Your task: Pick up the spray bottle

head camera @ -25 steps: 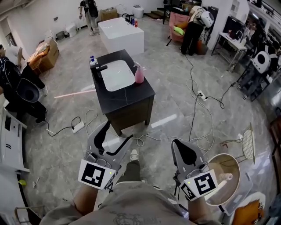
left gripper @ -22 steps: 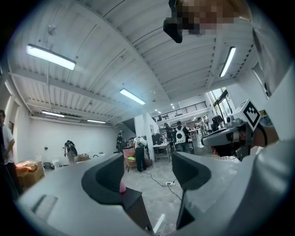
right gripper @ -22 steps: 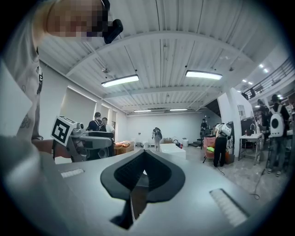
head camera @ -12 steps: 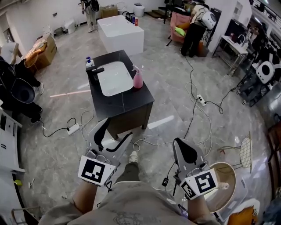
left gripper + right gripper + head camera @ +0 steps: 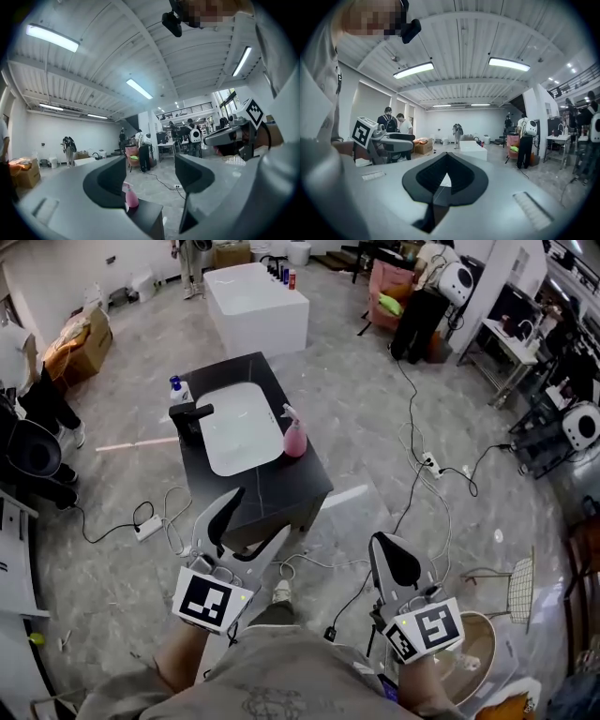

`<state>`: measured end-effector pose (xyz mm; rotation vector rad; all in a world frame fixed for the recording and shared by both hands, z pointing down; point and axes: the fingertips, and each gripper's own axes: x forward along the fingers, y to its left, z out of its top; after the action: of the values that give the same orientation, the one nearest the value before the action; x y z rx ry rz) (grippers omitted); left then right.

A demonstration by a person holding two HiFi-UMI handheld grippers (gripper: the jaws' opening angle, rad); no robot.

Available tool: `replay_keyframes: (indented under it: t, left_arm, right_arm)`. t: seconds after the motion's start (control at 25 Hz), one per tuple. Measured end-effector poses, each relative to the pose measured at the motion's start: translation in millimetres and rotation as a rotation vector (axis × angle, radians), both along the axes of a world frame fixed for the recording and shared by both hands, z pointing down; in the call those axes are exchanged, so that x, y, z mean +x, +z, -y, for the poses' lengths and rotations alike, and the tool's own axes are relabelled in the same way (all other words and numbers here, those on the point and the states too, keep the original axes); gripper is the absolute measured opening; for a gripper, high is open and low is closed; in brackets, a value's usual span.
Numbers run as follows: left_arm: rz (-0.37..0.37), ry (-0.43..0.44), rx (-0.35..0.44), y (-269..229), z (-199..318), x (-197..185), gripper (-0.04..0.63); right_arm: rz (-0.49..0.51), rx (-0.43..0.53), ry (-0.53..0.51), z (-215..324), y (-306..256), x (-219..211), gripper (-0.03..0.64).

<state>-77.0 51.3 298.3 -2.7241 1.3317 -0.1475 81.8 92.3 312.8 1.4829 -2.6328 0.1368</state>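
Change: over the last sec the sink cabinet (image 5: 272, 507) has slid lower and nearer in the head view, so the person is walking up to it.
Spray bottle: pink spray bottle (image 5: 295, 434), upright on the black worktop (image 5: 286, 482), at the right rim of the white sink (image 5: 234, 427). Untouched.
Left hand-held gripper (image 5: 251, 523): jaws spread wide, nothing between them at grasp range. Its own view shows the bottle far off, low beside the left jaw. Same spread as a sec ago.
Right hand-held gripper (image 5: 395, 564): jaws pressed together, empty, pointing at the floor right of the cabinet. No change.
Other items: blue-capped pump bottle (image 5: 176, 390) and black tap (image 5: 190, 414) on the far-left side of the worktop, well apart from the bottle.
Task stage: approach only, prob. early. Both grippers are still short of the worktop's near edge.
Meaning: the gap is closing. The left one looks ready to grab, but the bottle sits on the right side, so either could take it.
Risk: cables on the floor (image 5: 412, 474) near the feet.
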Motion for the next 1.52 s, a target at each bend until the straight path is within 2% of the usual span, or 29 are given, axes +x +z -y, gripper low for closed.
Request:
replay_keyframes:
  t: [0.4, 0.64, 0.84, 1.08, 1.24, 1.44, 1.52]
  left_arm:
    - [0.021, 0.033, -0.027, 11.9, 131.2, -4.5, 0.313]
    - [0.014, 0.041, -0.057, 24.3, 167.4, -2.5, 0.313]
    - [0.025, 0.012, -0.087, 31.7, 193.7, 1.5, 0.313]
    - [0.046, -0.068, -0.101, 40.5, 219.3, 17.6, 0.312]
    - [0.032, -0.137, -0.116, 39.5, 235.6, 36.1, 0.313]
    - [0.078, -0.222, -0.133, 46.5, 250.4, 57.4, 0.313]
    - [0.057, -0.267, -0.142, 46.2, 255.5, 62.4, 0.313]
  right_arm:
    - [-0.002, -0.013, 0.000, 137.9, 3.1, -16.1, 0.029]
    - [-0.026, -0.047, -0.030, 177.2, 20.3, -21.7, 0.029]
    - [-0.027, -0.066, -0.059, 206.6, 24.6, -14.5, 0.029]
    - [-0.021, -0.086, -0.150, 245.1, 35.4, 3.1, 0.029]
    - [-0.022, -0.086, -0.231, 271.1, 34.1, 17.9, 0.029]
    - [-0.014, -0.094, -0.335, 298.7, 37.3, 34.1, 0.029]
    - [-0.013, -0.098, -0.378, 307.6, 39.6, 37.7, 0.029]
